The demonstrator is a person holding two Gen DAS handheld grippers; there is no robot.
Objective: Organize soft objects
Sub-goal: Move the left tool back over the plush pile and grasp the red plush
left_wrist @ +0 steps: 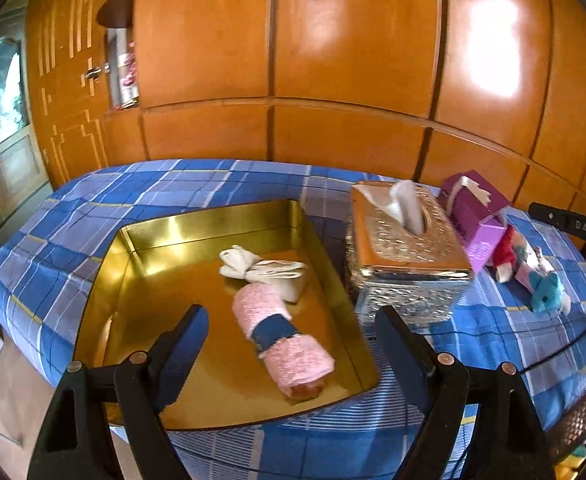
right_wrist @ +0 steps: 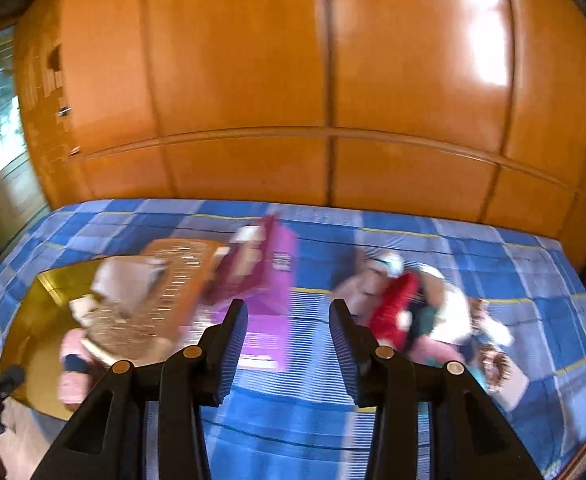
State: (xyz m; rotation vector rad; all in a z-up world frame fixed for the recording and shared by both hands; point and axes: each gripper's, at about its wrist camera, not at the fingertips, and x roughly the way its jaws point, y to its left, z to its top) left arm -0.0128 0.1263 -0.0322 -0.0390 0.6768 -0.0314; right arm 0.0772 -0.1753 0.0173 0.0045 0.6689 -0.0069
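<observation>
A gold tray [left_wrist: 213,220] lies on the blue checked bed. In it are a rolled pink towel with a blue band [left_wrist: 283,336] and a white cloth bundle [left_wrist: 259,268]. My left gripper [left_wrist: 293,332] is open and empty, above the tray's near side, with the pink towel between its fingers in view. A pile of soft toys [right_wrist: 405,312] lies on the bed; it also shows in the left wrist view [left_wrist: 529,268]. My right gripper [right_wrist: 289,320] is open and empty, above the bed between the purple box and the toys. The right wrist view is blurred.
A silver tissue box [left_wrist: 405,252] stands right of the tray, and shows in the right wrist view [right_wrist: 153,304]. A purple box [left_wrist: 475,212] lies beside it, and shows in the right wrist view [right_wrist: 269,292]. Orange wooden wardrobe doors [left_wrist: 333,60] stand behind the bed. A door [left_wrist: 5,128] is at the left.
</observation>
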